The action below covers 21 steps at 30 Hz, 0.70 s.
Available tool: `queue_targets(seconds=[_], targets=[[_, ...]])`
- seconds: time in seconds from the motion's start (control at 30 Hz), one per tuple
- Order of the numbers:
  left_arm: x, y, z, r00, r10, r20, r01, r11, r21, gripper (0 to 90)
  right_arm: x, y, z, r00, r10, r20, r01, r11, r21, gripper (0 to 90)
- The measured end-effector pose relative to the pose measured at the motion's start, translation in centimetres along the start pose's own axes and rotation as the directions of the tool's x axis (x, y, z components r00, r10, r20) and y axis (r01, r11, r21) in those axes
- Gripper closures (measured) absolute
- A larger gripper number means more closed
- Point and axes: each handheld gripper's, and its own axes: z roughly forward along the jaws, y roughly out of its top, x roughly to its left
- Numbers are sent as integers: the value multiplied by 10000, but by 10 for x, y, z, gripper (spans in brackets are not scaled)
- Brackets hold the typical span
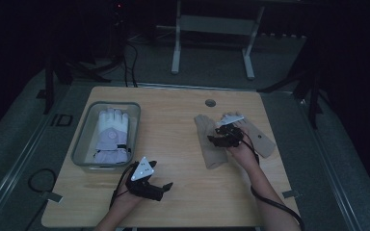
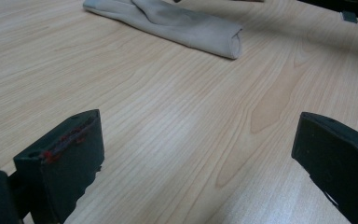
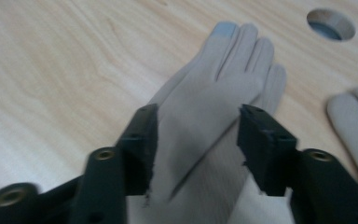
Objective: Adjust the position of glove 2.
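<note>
Clearance: table (image 1: 183,144) centre open; edges occupied.
Bare wood runs between the bin (image 1: 84,139) at left and the tan gloves (image 1: 209,139) at right; the bin holds a white glove (image 1: 112,134); near edge open; a hole (image 1: 210,103) sits beyond the gloves.

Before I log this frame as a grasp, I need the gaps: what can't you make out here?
- Right gripper: jaws straddle the left beige glove, but motion blur in the right gripper view hides any contact.
- Second beige glove: partly hidden by the hand and gripper in the high view; cut off at the right gripper view's edge.
- White glove in the grey bin: dim, details too small.
</note>
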Motion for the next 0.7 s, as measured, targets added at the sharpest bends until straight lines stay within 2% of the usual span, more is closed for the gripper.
queue_targets(seconds=[0.17, 0.37, 0.47, 0.6, 0.7], targets=[[-2, 0, 1, 9999, 144, -8, -144, 9998, 155, 23, -1, 4, 17, 9996, 2, 294, -4, 10000, 60, 453], [0, 0, 0, 9999, 102, 3, -102, 9999, 69, 23, -5, -4, 33, 9986, 351, 384, -375, 9972, 650, 442], [2, -1, -1, 10000, 54, -23, -54, 10000, 55, 23, -7, -8, 34, 9981, 595, 177, -602, 9973, 429, 489], [4, -1, -3, 10000, -92, -39, 91, 9999, -109, 23, -4, -8, 33, 9987, 506, 105, -510, 9979, 406, 589], [5, -1, -3, 9999, -64, -82, 64, 10000, -15, 23, 1, -8, 34, 9985, 533, 149, -537, 9981, 293, 692]])
